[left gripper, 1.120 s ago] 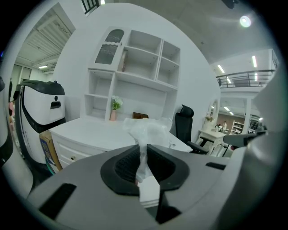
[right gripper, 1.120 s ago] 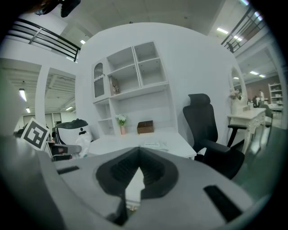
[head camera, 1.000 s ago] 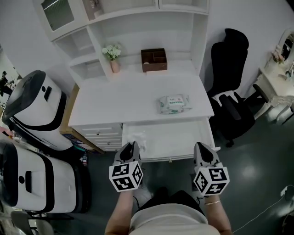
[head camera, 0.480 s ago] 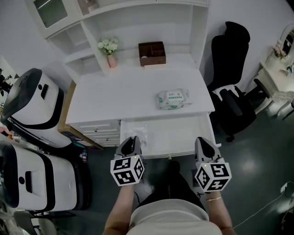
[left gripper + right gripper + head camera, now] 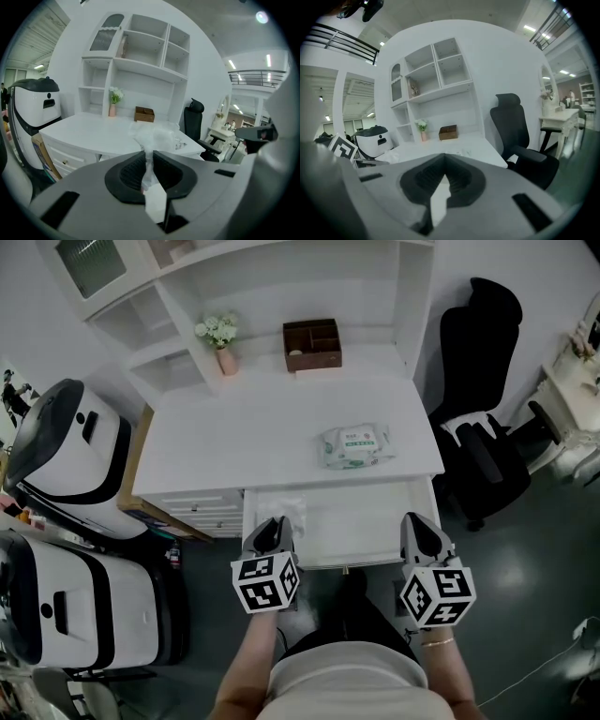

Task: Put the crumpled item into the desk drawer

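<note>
The crumpled item [image 5: 289,509] is a wad of thin white translucent film. My left gripper [image 5: 273,524] is shut on it, and the wad sticks out past the jaw tips over the left end of the open desk drawer [image 5: 366,521]. In the left gripper view the crumpled item [image 5: 154,136] is pinched between the dark pads of my left gripper [image 5: 149,157], with the white desk behind it. My right gripper [image 5: 419,529] hovers at the drawer's right front corner. Seen from its own camera, the right gripper [image 5: 444,161] has its tips together and nothing between them.
On the white desk top [image 5: 272,437] lie a pack of wipes [image 5: 356,446], a brown box [image 5: 313,343] and a small flower vase [image 5: 220,338] at the back. A black office chair [image 5: 487,427] stands on the right. Two white machines [image 5: 66,456] are on the left.
Both grippers have edged forward toward the open drawer. The left one has sunk a little with the crumpled item still in its jaws.
</note>
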{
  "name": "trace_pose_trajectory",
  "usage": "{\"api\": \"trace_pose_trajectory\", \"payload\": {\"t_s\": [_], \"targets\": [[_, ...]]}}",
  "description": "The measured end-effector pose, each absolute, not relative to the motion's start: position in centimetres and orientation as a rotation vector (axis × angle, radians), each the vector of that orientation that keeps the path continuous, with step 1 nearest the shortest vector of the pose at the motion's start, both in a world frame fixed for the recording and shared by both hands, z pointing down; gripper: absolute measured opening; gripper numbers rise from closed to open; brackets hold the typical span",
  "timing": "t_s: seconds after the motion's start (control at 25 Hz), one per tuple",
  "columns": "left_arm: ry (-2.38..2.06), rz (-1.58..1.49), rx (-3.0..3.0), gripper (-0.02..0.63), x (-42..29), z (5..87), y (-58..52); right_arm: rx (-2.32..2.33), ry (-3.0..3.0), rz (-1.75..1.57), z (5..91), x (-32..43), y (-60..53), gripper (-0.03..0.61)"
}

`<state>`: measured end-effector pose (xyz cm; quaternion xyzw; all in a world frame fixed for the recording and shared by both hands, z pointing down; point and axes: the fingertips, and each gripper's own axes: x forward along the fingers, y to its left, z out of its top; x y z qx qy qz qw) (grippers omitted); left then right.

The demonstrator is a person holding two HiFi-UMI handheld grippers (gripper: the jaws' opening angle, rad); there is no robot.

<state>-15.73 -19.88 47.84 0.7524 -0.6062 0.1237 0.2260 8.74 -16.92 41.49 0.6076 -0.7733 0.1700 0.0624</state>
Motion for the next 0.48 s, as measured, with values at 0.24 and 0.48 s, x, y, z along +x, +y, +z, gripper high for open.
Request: {"api": "trace_pose_trajectory", "payload": {"t_s": [0.24, 0.48], "targets": [[-1.634, 0.413, 2.054, 0.04, -14.6, 49.9, -22.0, 1.833, -2.331, 0.527, 41.8, 9.5, -19.3, 0.002], [-1.602, 0.501, 2.014, 0.04, -13.9, 52.7, -23.5, 1.83, -2.31, 0.555, 42.5, 10.4, -21.2, 0.002]]}}
